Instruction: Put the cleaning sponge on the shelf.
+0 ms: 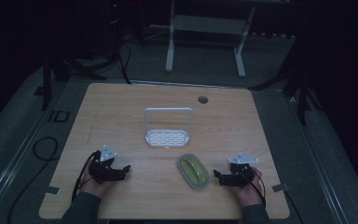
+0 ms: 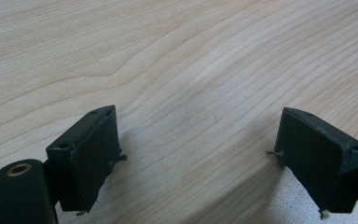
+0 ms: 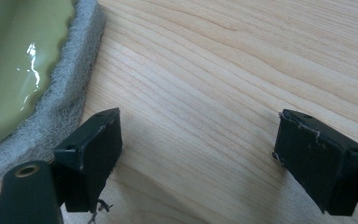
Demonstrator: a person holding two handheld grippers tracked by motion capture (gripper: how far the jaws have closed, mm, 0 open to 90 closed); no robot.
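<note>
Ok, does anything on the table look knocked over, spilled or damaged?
Nothing stands out. The white plastic rack stands upright, and the green oval dish on its grey felt mat lies flat on the wooden table, merely angled.

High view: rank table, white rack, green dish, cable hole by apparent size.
1. table
2. white rack
3. green dish, looks a bit smaller than the rack, though it sits nearer the camera
4. cable hole

Black two-jaw grippers, grey top plates, seemingly dark sleeves.

Bare table all round; white rack blocks centre.
</note>
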